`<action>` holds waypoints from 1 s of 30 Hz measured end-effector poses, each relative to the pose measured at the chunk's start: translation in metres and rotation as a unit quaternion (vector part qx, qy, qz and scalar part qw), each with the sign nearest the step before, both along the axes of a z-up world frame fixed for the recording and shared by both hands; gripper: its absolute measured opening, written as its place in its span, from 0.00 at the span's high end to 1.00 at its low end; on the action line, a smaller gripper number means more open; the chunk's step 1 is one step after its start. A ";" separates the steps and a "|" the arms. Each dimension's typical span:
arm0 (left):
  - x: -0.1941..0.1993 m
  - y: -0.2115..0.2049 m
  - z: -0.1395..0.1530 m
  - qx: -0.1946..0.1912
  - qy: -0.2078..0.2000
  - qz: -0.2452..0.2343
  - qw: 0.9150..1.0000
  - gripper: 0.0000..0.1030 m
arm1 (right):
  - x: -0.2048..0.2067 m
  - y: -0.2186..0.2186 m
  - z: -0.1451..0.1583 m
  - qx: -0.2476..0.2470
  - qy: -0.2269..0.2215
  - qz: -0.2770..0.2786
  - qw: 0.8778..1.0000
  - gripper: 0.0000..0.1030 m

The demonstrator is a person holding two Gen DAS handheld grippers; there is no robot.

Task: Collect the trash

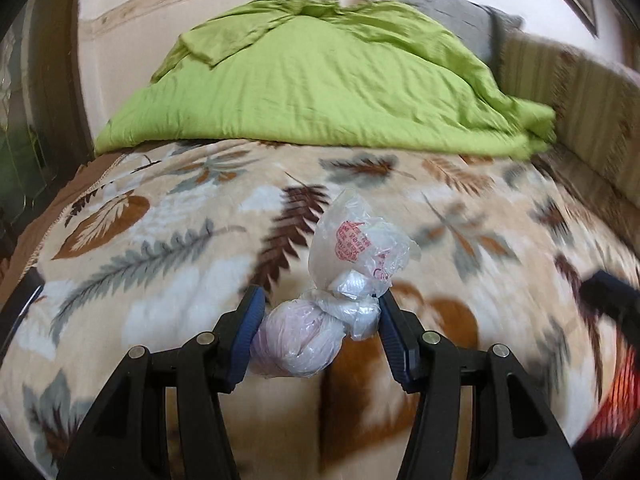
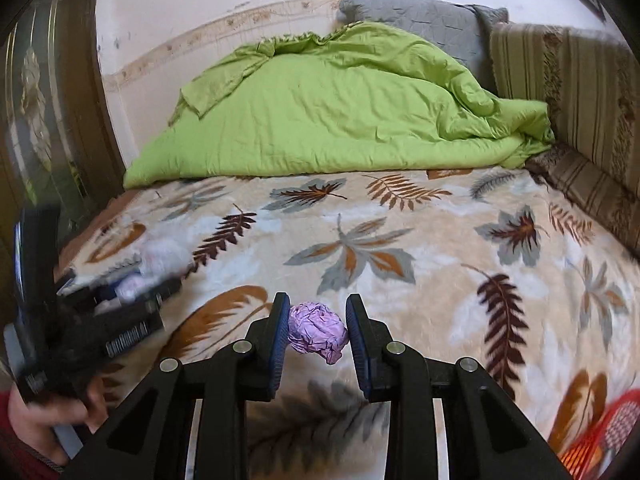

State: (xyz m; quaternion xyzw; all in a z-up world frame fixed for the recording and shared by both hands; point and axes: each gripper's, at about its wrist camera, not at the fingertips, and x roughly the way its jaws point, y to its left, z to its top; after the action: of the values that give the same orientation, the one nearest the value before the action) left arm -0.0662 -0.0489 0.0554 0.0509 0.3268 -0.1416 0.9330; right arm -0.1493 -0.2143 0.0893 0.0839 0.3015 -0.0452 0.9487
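Left hand-held gripper point(image 1: 320, 316) pinches a knotted plastic bag point(image 1: 320, 320); right hand-held gripper point(image 2: 318, 322), spread, straddles purple paper ball point(image 2: 317, 334).

Home bedroom, bed with leaf-print blanket point(image 2: 360, 248), green duvet point(image 2: 340, 120), grey pillow point(image 2: 420, 16)

The only print in view was on the plastic bag point(image 1: 352, 276): a round red mark with rows of small characters on its upper part, and a few more red strokes lower down near the knot. None of it could be read, for the film was crumpled and the letters too small and blurred. Nothing in the right wrist view carried any writing.
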 end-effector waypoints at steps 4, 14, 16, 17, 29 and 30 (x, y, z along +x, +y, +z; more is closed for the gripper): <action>-0.033 -0.002 0.004 0.017 -0.017 -0.009 1.000 0.47 | -0.013 -0.006 0.000 0.004 -0.011 -0.018 1.000 0.70; -0.060 -0.004 0.004 0.034 -0.044 -0.007 0.998 0.47 | -0.021 -0.013 -0.008 0.033 -0.002 -0.031 0.999 0.70; -0.061 -0.005 0.003 0.036 -0.047 -0.009 0.998 0.47 | -0.022 -0.015 -0.008 0.035 -0.001 -0.035 0.999 0.70; -0.061 -0.006 0.003 0.037 -0.049 -0.010 0.998 0.47 | -0.023 -0.016 -0.008 0.036 -0.001 -0.037 0.999 0.70; -0.056 -0.008 -0.001 0.034 -0.048 -0.015 0.998 0.47 | -0.016 -0.012 -0.012 0.035 0.009 -0.029 0.999 0.70; -0.055 -0.008 -0.002 0.034 -0.047 -0.016 0.998 0.47 | -0.016 -0.013 -0.012 0.036 0.009 -0.029 0.999 0.70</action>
State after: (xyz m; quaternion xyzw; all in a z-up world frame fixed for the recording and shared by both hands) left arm -0.1208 -0.0569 0.0538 0.0944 0.2864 -0.1430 0.9427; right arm -0.1648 -0.2271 0.0773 0.1258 0.3093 -0.0623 0.9405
